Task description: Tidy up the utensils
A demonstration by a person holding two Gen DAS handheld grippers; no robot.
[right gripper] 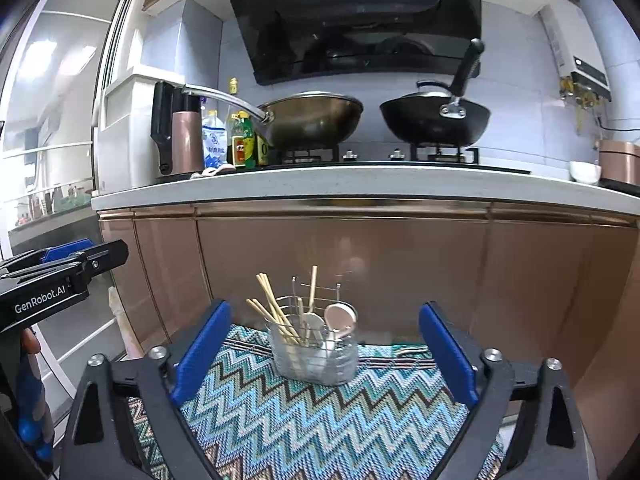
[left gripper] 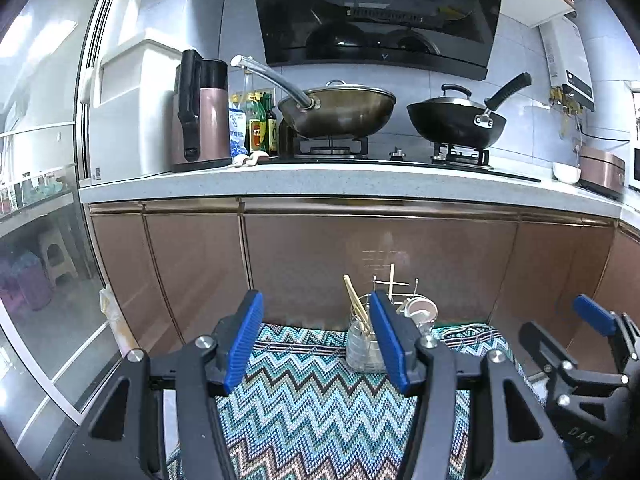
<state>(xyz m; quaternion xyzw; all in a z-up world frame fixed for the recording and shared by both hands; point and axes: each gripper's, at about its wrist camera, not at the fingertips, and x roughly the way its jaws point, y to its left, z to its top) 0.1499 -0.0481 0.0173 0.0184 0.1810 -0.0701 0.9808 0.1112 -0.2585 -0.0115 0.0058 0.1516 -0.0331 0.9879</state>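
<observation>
A clear utensil holder (right gripper: 316,356) in a wire frame stands at the far edge of a zigzag cloth (right gripper: 320,420). It holds wooden chopsticks (right gripper: 272,308) leaning left and pale spoons (right gripper: 340,316) on the right. My right gripper (right gripper: 326,316) is open wide, short of the holder, with nothing between its blue pads. In the left wrist view the holder (left gripper: 360,344) sits just beyond my left gripper (left gripper: 314,304), partly hidden by its right pad. That gripper is open and holds nothing. The chopsticks (left gripper: 354,304) rise above the holder's rim.
Copper cabinet doors (right gripper: 360,264) close off the space right behind the holder. Above them runs a white counter (right gripper: 360,184) with two woks (right gripper: 316,120), a pink kettle (left gripper: 204,116) and bottles (right gripper: 240,140). A glass sliding door (left gripper: 40,200) is at the left.
</observation>
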